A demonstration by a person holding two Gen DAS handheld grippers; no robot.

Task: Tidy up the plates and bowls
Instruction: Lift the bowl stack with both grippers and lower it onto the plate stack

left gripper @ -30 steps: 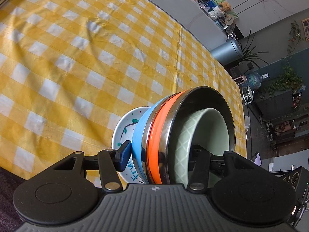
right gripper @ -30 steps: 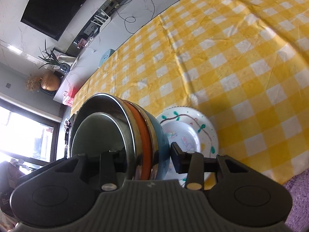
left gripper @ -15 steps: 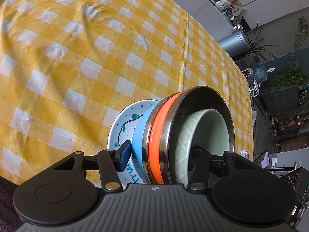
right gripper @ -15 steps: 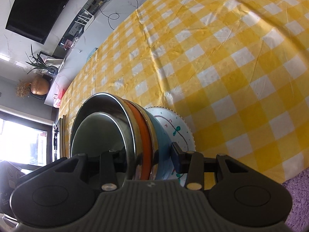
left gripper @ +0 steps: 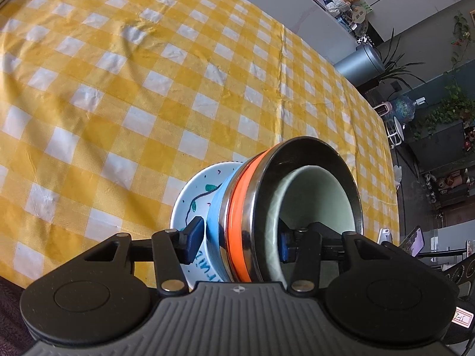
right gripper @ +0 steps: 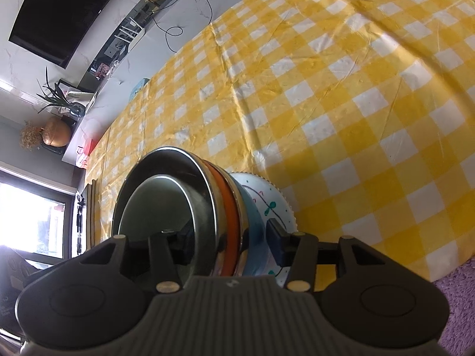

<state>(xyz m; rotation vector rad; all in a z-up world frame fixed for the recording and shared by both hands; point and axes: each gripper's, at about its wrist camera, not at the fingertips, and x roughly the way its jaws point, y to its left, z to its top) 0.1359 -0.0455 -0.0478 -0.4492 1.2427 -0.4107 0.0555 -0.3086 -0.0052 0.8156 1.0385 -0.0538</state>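
Observation:
A stack of nested bowls sits on a white painted plate (left gripper: 194, 200): a pale green bowl (left gripper: 314, 198) inside a steel bowl with an orange band (left gripper: 237, 216) inside a light blue bowl (left gripper: 216, 216). My left gripper (left gripper: 237, 241) is shut on the stack's near side, one finger under the plate, the other inside the green bowl. My right gripper (right gripper: 228, 241) is shut on the same stack (right gripper: 228, 207) from the opposite side, with the plate (right gripper: 267, 198) under its right finger. The stack is just above or on the yellow checked tablecloth (left gripper: 118, 89); I cannot tell which.
The tablecloth (right gripper: 356, 89) stretches far ahead in both views. A grey bin (left gripper: 359, 65) and plants stand beyond the table's far end. A counter with a cable (right gripper: 178, 29) and a dark screen lie beyond the table in the right view. Purple carpet (right gripper: 457, 296) lies below the table edge.
Both grippers have moved with the stack; more plate shows in the left wrist view and less in the right. Both grips are unchanged.

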